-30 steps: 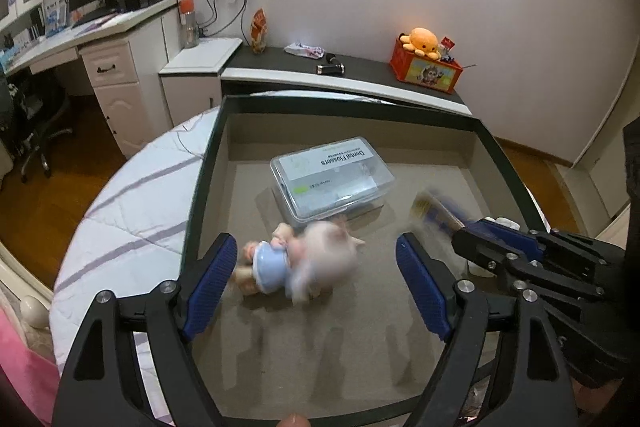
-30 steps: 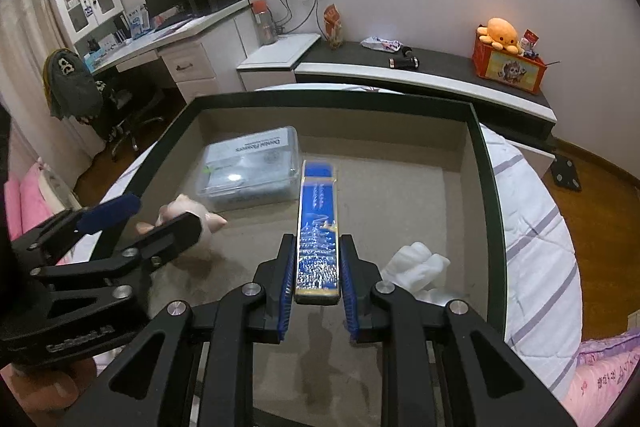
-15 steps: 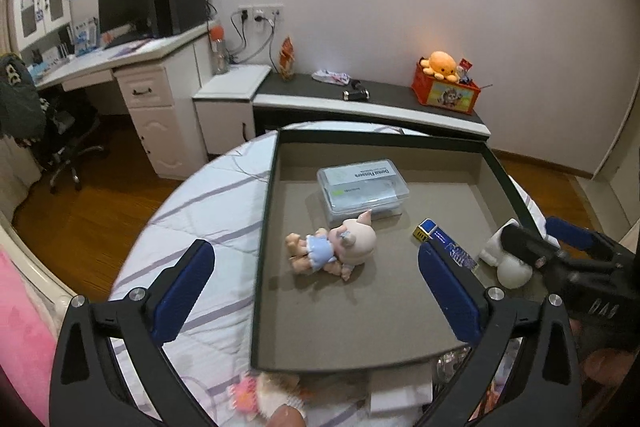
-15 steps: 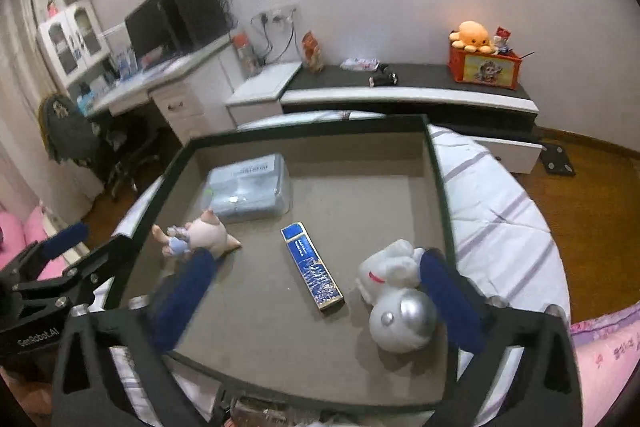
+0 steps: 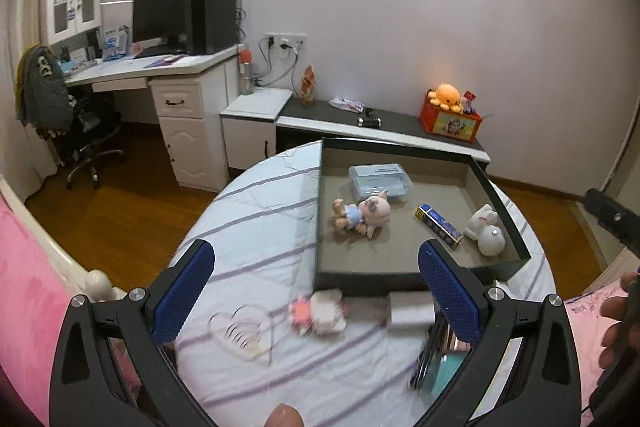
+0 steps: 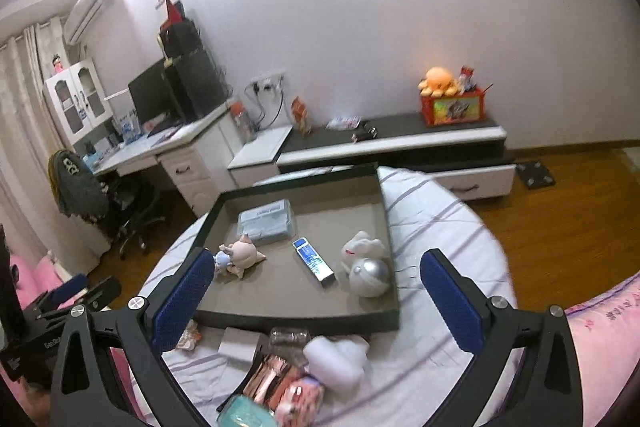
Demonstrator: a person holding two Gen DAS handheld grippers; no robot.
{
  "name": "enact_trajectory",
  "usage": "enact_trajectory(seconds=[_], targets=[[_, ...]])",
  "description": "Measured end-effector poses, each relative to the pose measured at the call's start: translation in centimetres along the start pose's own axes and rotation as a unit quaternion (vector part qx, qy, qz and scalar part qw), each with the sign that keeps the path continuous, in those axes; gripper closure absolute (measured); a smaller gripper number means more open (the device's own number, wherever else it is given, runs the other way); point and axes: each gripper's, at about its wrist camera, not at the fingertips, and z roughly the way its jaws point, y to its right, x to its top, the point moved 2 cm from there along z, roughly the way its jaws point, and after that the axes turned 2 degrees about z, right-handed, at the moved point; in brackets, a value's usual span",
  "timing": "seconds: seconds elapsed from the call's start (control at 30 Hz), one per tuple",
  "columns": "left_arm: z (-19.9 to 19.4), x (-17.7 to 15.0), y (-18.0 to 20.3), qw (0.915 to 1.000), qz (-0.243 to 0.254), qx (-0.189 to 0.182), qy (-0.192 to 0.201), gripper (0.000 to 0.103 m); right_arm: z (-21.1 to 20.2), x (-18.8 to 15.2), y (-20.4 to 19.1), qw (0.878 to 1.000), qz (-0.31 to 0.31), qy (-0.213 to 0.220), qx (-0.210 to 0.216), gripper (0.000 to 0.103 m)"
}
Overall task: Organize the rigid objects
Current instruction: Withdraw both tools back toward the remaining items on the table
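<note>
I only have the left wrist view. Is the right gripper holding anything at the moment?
Observer: No. The right gripper has just opened its jaws wide and nothing is between them. The blue box lies flat in the tray.
Operator: What is the blurred pile beside my right jaw?
Observer: Seen from the right wrist, it is a white cloud-shaped toy beside some pink packets. Both are on the bedcover in front of the tray, not in it.
</note>
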Motion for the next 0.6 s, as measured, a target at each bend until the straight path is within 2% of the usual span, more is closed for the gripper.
enact_trajectory(seconds=[0.13, 0.23, 0.3, 0.43, 0.6], targets=[[-3.0, -1.6, -0.7, 0.9998, -0.012, 0.007, 0.013, 0.000, -4.0, -1.3, -1.0, 0.999, -0.010, 0.034, -0.023, 0.000], [-4.8, -3.2, -0.6, 0.9995, 0.001, 0.022, 0.024, 0.000, -6.2, -3.0, -2.0, 0.997, -0.031, 0.049, -0.046, 0.000], [-5.5, -4.4, -0.6, 0.9994, 0.000, 0.028, 0.021, 0.000, -7.1, -4.2, -2.4, 0.997, -0.036, 0.050, -0.050, 0.000], [-6.3, -6.2, 0.0, 0.9998, -0.008, 0.010, 0.012, 0.000, -7.9, -7.1, -3.1, 0.997, -0.046, 0.035, -0.054, 0.000], [-7.5, -6.8, 1.6, 0.9997, 0.008, 0.006, 0.021, 0.000, -8.8, -8.0, -3.0, 0.996, -0.058, 0.032, -0.058, 0.000]])
